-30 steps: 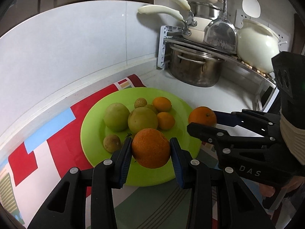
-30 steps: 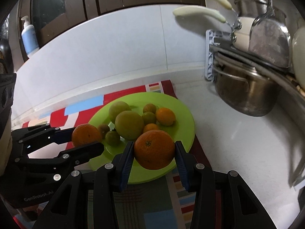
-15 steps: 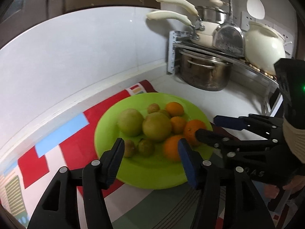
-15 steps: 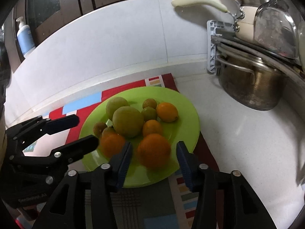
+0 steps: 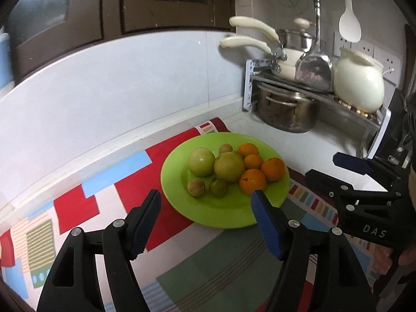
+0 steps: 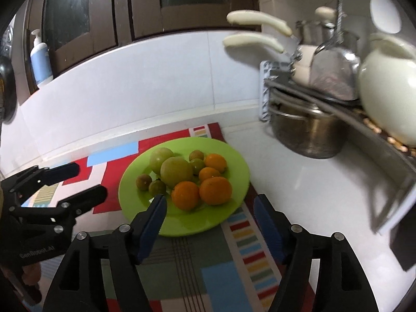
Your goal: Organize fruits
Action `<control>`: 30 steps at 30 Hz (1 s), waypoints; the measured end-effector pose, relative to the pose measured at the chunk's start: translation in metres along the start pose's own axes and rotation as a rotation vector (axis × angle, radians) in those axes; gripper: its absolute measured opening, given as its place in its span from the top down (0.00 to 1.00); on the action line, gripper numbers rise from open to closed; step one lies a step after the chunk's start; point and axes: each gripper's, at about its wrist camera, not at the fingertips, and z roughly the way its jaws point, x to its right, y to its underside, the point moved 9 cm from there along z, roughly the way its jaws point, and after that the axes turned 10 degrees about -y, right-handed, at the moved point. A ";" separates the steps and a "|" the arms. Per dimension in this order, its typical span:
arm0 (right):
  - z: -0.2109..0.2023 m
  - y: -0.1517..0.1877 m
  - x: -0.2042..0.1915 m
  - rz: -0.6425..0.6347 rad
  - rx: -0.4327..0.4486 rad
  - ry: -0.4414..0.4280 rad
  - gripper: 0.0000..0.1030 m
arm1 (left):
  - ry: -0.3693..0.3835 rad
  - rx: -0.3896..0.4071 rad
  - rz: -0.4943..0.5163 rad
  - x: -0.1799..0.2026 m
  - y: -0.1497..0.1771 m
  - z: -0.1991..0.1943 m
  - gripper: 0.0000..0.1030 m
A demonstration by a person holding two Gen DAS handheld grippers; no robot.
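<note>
Left tool [image 5: 205, 202] opening, nothing caught between its blue pads, hovering just short of the near rim of the green plate [image 5: 221, 215]. Right tool [image 6: 208, 208] opening likewise, empty, poised over the plate's near edge, with the two large oranges lying just beyond its fingertips. Seen from the right wrist, the left tool showing at the far left, spread and holding nothing; seen from the left wrist, the right tool [image 5: 322, 167] reaching in from the right, equally bare. Resting on the plate: two big green fruits [image 5: 228, 166] side by side toward the back, touching; two large oranges [image 5: 252, 180] touching each other at the front right; two smaller oranges [image 5: 253, 161] behind those; several small greenish-brown fruits [image 5: 196, 187], two at the front left and others at the back. Sitting under the plate, a patchwork mat [image 5: 104, 197] of red, blue, white and green, spread over the white table [image 6: 299, 182]. Standing at the right rear, a metal rack [image 5: 312, 88] carrying cream-handled pans [image 5: 283, 59] and a white pot [image 5: 358, 83], with a steel pot [image 5: 286, 111] tucked underneath. Standing on the ledge at upper left in the right wrist view, a blue pump bottle [image 6: 39, 59].
</note>
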 end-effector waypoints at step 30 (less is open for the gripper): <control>-0.161 0.029 -0.076 -0.053 0.115 -0.015 0.19 | -0.100 0.145 -0.103 -0.033 0.039 -0.180 0.07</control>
